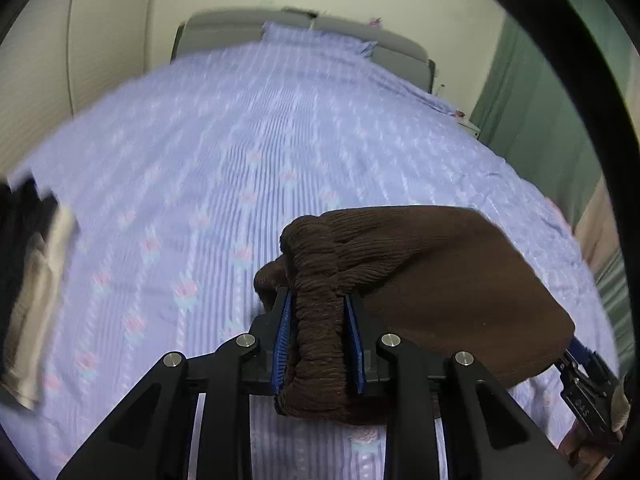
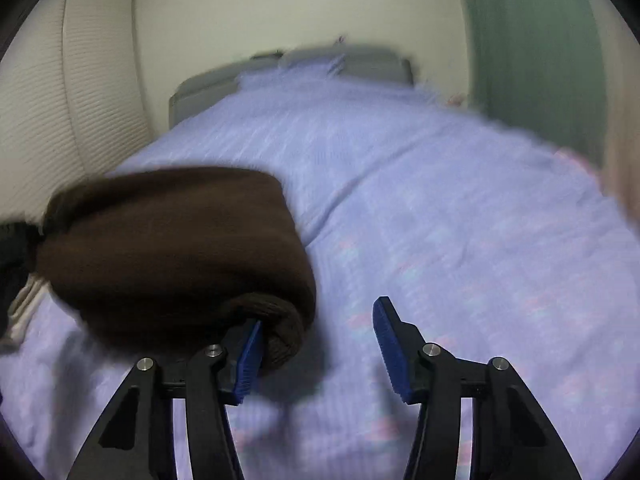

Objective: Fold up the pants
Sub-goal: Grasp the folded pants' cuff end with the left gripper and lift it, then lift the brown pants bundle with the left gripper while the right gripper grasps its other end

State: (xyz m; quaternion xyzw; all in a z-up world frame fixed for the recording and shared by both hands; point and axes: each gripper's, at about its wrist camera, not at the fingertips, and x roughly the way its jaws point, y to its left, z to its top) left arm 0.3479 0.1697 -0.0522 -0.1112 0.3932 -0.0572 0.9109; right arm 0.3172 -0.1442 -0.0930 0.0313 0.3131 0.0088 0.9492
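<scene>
The brown pants are folded into a thick bundle held above the lilac bedspread. My left gripper is shut on the ribbed waistband end of the bundle. In the right wrist view the pants hang at the left, blurred. My right gripper is open; the cuff end of the bundle rests against the inner side of its left finger, and the right finger stands clear. The right gripper also shows at the lower right edge of the left wrist view.
A stack of dark and cream clothes lies at the bed's left edge. A pillow and grey headboard are at the far end. A green curtain hangs on the right, a ribbed wardrobe door on the left.
</scene>
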